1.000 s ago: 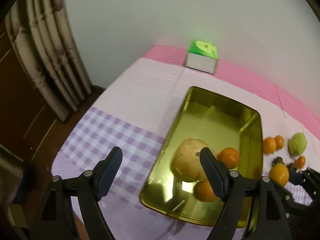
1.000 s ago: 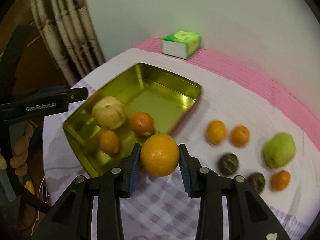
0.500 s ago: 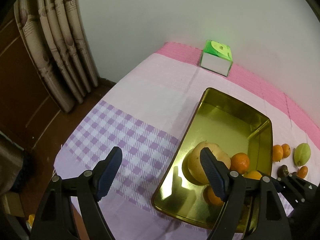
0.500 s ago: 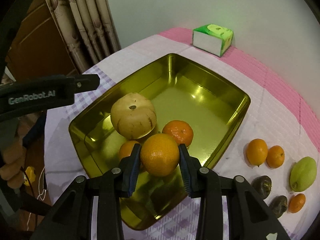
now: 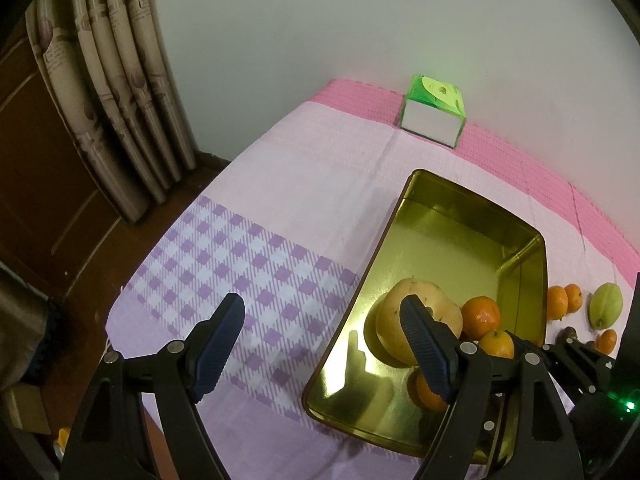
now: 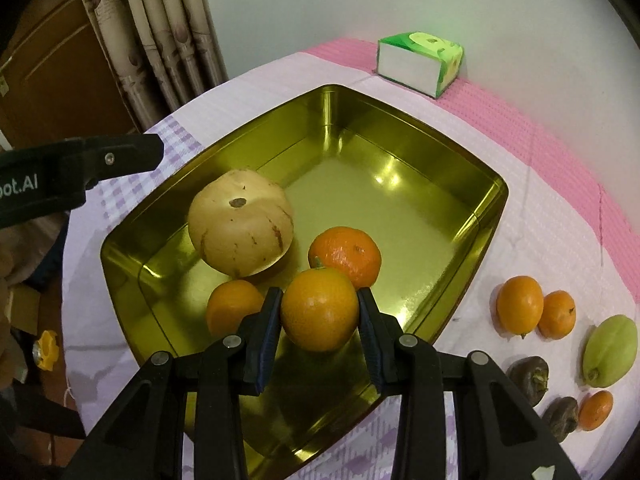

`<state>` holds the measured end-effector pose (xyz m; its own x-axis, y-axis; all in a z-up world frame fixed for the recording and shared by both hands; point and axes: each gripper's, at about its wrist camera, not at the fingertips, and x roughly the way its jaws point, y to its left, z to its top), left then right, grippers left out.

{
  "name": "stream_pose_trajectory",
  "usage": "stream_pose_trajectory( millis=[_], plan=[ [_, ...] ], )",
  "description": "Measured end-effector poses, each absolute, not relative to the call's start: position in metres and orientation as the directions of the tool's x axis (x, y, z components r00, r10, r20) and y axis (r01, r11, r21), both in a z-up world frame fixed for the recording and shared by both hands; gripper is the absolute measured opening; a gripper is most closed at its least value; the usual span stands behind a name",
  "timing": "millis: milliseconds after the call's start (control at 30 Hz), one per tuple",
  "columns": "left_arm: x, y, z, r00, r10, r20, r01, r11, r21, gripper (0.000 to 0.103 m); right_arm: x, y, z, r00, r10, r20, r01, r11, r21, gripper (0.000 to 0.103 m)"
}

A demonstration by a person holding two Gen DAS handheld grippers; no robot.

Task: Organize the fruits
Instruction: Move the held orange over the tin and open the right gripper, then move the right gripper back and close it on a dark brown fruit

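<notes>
My right gripper [image 6: 319, 322] is shut on an orange [image 6: 319, 309] and holds it over the near part of the gold tin tray [image 6: 486, 216]. In the tray lie a pale round melon [image 6: 241, 229], a tangerine [image 6: 346, 255] and a second orange [image 6: 231, 307]. My left gripper [image 5: 320, 348] is open and empty, above the checked cloth at the tray's left edge [image 5: 372, 264]. The held orange [image 5: 496, 344] and right gripper also show in the left wrist view.
On the cloth right of the tray lie two oranges [image 6: 520, 305], a green fruit [image 6: 610, 351], two dark fruits [image 6: 529, 374] and a small tangerine [image 6: 596, 410]. A green tissue box [image 6: 420, 62] stands at the back by the wall. A curtain [image 5: 112, 92] hangs left, past the table edge.
My right gripper has carried the orange from beside the tray to over the tray's near part. My left gripper has drawn back and left, still open.
</notes>
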<state>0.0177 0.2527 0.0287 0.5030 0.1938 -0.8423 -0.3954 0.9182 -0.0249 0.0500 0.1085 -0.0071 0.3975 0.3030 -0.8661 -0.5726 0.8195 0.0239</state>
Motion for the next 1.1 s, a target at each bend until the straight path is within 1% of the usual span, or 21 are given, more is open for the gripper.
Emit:
stream_pose_trajectory(
  millis=[400, 733, 900, 1100],
  plan=[
    [0.019, 0.249, 0.027, 0.499, 0.189, -0.846, -0.385, 0.923, -0.021, 0.08, 0.05, 0.105, -0.003, 0.41, 0.316, -0.856, -0.564, 0.825, 0.034, 0.035],
    [0.02, 0.244, 0.026, 0.497, 0.189, -0.847, -0.37, 0.929, -0.01, 0.08, 0.038, 0.076, 0.03, 0.467, 0.362, -0.807, -0.539, 0.84, 0.064, 0.039],
    [0.02, 0.241, 0.027, 0.498, 0.187, -0.847, -0.362, 0.932, -0.007, 0.08, 0.036, 0.045, 0.039, 0.505, 0.334, -0.796, -0.488, 0.871, 0.056, 0.042],
    [0.021, 0.239, 0.027, 0.498, 0.188, -0.847, -0.357, 0.934, -0.002, 0.08, 0.035, -0.011, 0.033, 0.527, 0.263, -0.808, -0.386, 0.921, 0.048, 0.042]
  ],
)
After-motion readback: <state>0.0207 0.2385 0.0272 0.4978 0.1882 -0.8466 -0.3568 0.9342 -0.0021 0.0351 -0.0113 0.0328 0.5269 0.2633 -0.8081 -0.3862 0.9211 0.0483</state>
